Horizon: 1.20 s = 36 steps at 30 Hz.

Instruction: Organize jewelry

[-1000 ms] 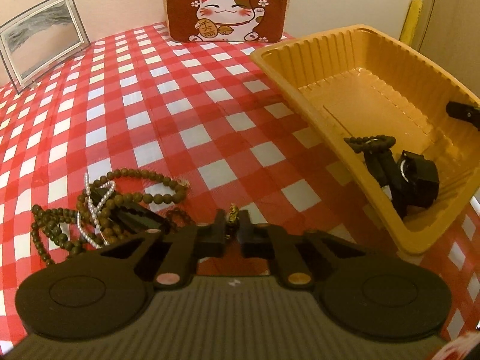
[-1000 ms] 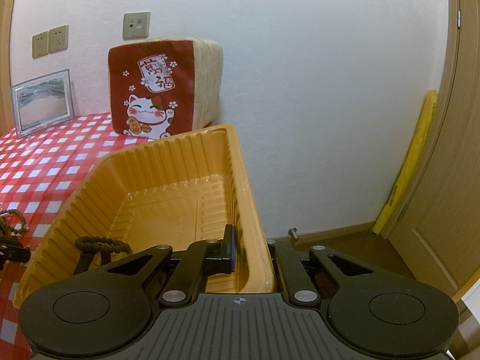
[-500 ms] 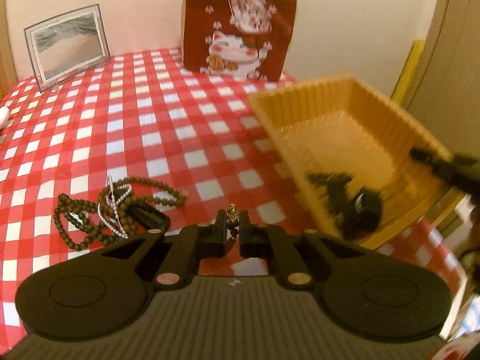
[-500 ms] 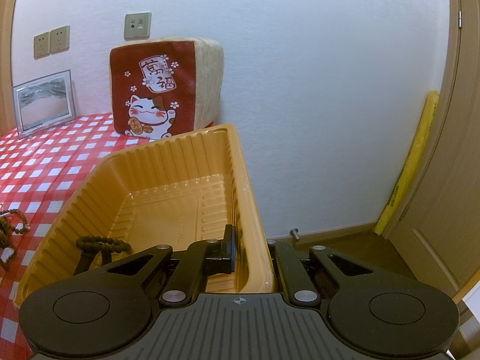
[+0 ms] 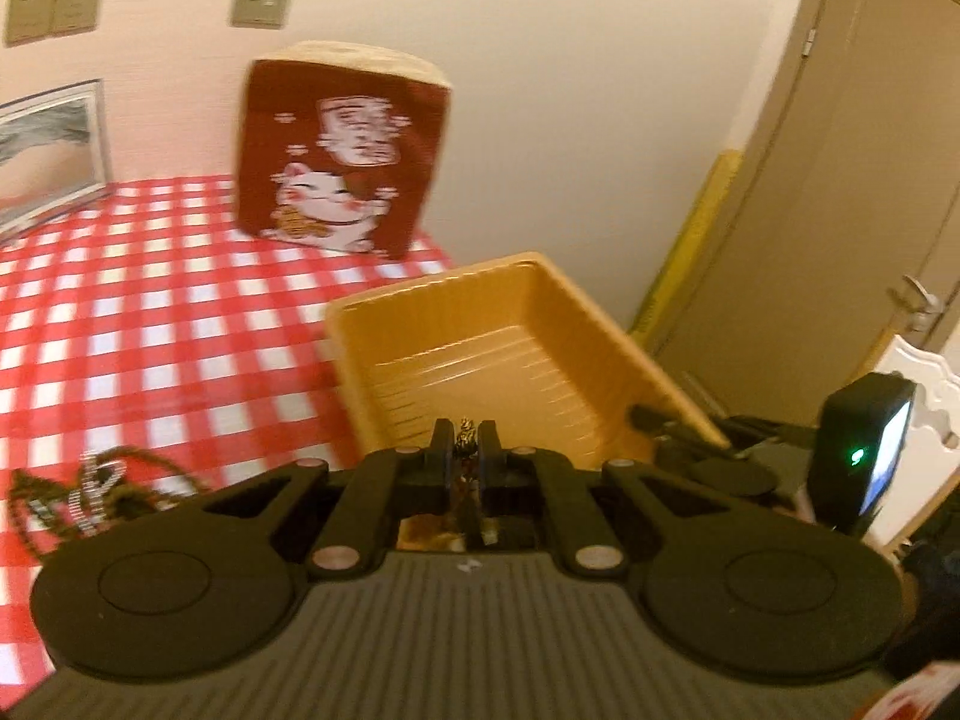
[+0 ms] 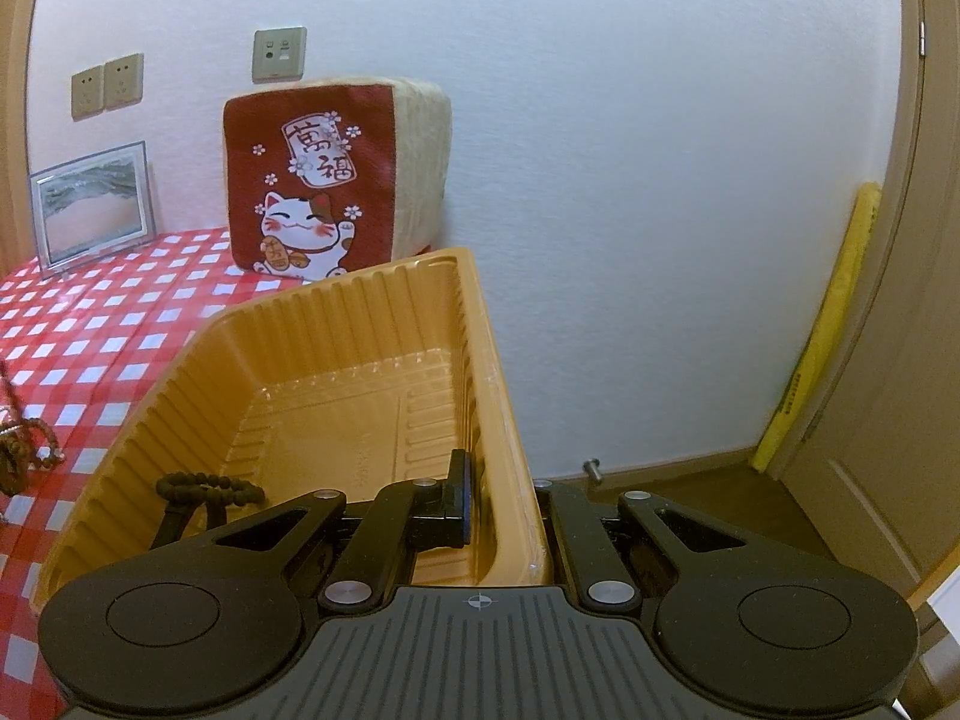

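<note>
My left gripper [image 5: 465, 447] is shut on a small bracelet with a gold charm [image 5: 465, 429] and holds it in the air at the near rim of the orange tray [image 5: 480, 300]. My right gripper [image 6: 501, 501] is shut on the tray's right wall [image 6: 498, 420], one finger inside and one outside. A dark bead bracelet [image 6: 207, 489] and a black watch strap lie in the tray's near left corner. A pile of brown bead strings and a pearl strand [image 5: 90, 483] lies on the checked cloth at the left, also at the left edge of the right wrist view [image 6: 18, 450].
A red lucky-cat cushion [image 6: 318, 180] stands against the wall behind the tray. A framed picture [image 6: 90, 207] leans at the back left. The table edge runs under the tray's right side, with floor and a wooden door [image 5: 840, 180] beyond. The right gripper's body and lit screen [image 5: 864, 444] show at right.
My left gripper has lifted off the cloth with the charm bracelet and swung right, from beside the bead pile to the tray. The right gripper has kept its hold on the tray wall.
</note>
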Each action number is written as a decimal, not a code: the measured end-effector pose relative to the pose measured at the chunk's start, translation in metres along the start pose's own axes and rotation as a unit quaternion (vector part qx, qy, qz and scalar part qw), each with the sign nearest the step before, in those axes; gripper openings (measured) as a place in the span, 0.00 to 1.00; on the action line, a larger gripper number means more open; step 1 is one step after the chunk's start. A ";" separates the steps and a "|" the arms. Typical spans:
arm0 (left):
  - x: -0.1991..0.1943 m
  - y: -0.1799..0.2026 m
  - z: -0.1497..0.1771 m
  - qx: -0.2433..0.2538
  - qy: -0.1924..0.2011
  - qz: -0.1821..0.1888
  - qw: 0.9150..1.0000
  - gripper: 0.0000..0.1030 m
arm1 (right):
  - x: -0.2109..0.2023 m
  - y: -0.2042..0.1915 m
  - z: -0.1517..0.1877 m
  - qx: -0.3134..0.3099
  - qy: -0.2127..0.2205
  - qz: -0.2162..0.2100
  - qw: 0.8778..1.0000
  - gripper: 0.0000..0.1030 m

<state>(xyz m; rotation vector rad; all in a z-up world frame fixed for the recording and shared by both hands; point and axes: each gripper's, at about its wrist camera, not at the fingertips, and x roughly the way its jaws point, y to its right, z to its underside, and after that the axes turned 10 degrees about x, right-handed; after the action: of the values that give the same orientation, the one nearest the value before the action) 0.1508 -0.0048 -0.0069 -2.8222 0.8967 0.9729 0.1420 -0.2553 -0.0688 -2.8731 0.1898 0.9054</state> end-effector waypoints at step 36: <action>0.014 -0.025 0.005 -0.021 -0.031 -0.062 0.997 0.18 | 0.000 0.003 0.001 0.007 -0.005 -0.008 1.000 0.05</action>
<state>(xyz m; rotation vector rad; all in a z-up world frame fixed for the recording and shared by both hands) 0.1700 0.0104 -0.0232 -2.8252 0.6932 1.0680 0.1407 -0.2578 -0.0700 -2.8526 0.1713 0.9106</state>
